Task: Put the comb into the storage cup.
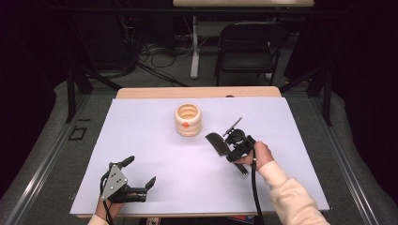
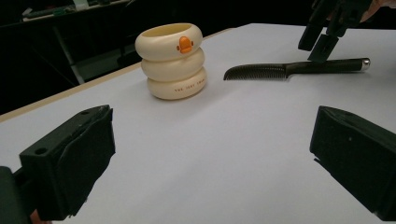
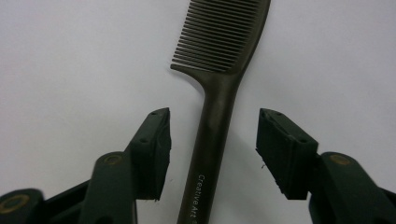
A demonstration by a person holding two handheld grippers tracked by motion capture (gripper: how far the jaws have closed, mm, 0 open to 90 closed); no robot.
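**Right gripper lining up over the comb handle**

You are resting your left gripper (image 1: 137, 174) near your edge of the white table (image 1: 141, 140), its jaws spread wide and holding nothing. Ahead of it and a little to its right, well apart, is standing the cream holder (image 2: 171, 60), a stack of three rounded rings with an orange duck bill on the top one, upright and open-mouthed. Farther to that gripper's right is lying the black comb (image 2: 289, 70), flat on the table, teeth end toward the holder. You are hovering your right gripper (image 3: 212, 151) over the comb's handle: its jaws are standing open on either side of the handle, clear of it on both sides, gripping nothing yet.

The step in hand looks to be the approach for a pickup. The next move likely calls for you to settle the jaws level with the handle and close squarely across it; the handle is slim and lying flat, so a shallow pinch could let it slip or twist.

Counted: one comb, one holder, two grippers.
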